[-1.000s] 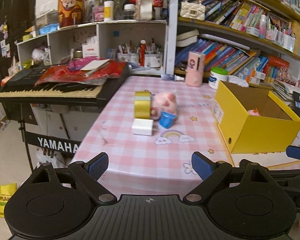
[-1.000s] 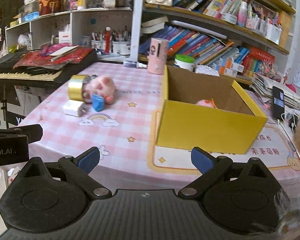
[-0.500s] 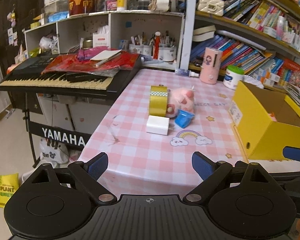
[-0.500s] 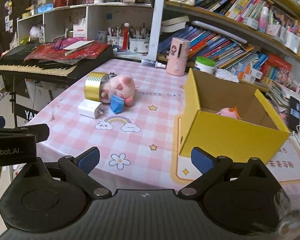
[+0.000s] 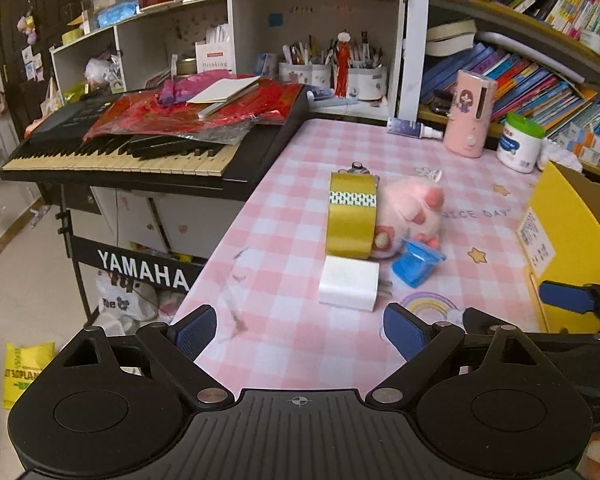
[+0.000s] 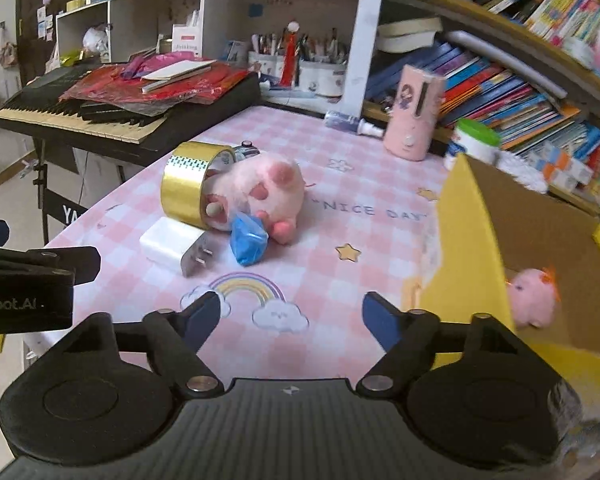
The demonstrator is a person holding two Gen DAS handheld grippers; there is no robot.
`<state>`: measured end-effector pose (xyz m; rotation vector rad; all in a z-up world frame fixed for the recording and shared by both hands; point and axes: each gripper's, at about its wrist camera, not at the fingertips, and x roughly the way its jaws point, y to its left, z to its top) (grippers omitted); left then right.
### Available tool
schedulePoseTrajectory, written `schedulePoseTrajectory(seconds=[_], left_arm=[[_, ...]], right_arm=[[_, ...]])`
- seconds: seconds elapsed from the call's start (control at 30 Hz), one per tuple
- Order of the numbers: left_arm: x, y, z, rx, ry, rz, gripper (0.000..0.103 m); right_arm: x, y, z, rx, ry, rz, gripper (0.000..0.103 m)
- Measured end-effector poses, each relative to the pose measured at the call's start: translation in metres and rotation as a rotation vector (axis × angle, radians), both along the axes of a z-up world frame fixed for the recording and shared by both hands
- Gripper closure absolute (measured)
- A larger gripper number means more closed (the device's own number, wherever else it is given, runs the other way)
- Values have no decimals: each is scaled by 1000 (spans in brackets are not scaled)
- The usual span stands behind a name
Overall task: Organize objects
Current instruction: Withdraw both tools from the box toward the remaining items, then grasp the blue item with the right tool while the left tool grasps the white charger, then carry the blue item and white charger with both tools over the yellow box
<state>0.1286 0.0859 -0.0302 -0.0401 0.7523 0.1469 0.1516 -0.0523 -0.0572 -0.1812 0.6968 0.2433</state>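
Observation:
On the pink checked table (image 5: pixel 284 344) lie a gold tape roll (image 5: pixel 352 216), a pink plush pig (image 5: pixel 412 216), a blue wrapped piece (image 5: pixel 416 266) and a white charger plug (image 5: pixel 349 289). My left gripper (image 5: pixel 300 330) hovers open just short of the charger, nothing between its fingers. In the right wrist view the same cluster shows: tape roll (image 6: pixel 188 194), pig (image 6: pixel 268 194), blue piece (image 6: pixel 249 238), charger (image 6: pixel 174 246). My right gripper (image 6: pixel 292 318) is over the rainbow print, its jaws closing with nothing between them. The yellow box (image 6: pixel 468 248) on the right holds a small pink plush (image 6: pixel 534 298).
A Yamaha keyboard (image 5: pixel 124 156) with red sheets on it stands left of the table. A pink bottle (image 5: pixel 470 114) and a white jar (image 5: pixel 520 144) sit at the table's back, before bookshelves. The left gripper's body (image 6: pixel 24 284) shows at the left of the right wrist view.
Both grippers have come forward and lower toward the cluster of objects, which now looks larger. The right gripper's fingers have narrowed; the left's have kept their spread.

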Motion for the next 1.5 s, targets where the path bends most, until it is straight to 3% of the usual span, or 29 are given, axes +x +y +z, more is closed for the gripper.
schedulePoseTrajectory(seconds=[0.3, 0.67, 0.73, 0.8, 1.07, 1.27, 1.5], left_arm=[[34, 12, -7, -5, 75, 47, 10], [56, 6, -25, -20, 157, -4, 13], [60, 3, -28, -21, 163, -19, 13], [65, -2, -30, -18, 164, -35, 13], [99, -25, -49, 4, 175, -114, 18], [113, -37, -63, 46, 204, -171, 35], [102, -33, -53, 24, 180, -163, 37]], right_arm=[[63, 8, -14, 70, 72, 49, 45], [115, 24, -32, 155, 190, 134, 67], [120, 23, -33, 168, 203, 143, 76], [123, 20, -32, 181, 212, 151, 79], [112, -11, 4, 208, 90, 112, 79], [102, -23, 7, 192, 98, 117, 79], [86, -21, 12, 165, 82, 151, 79]])
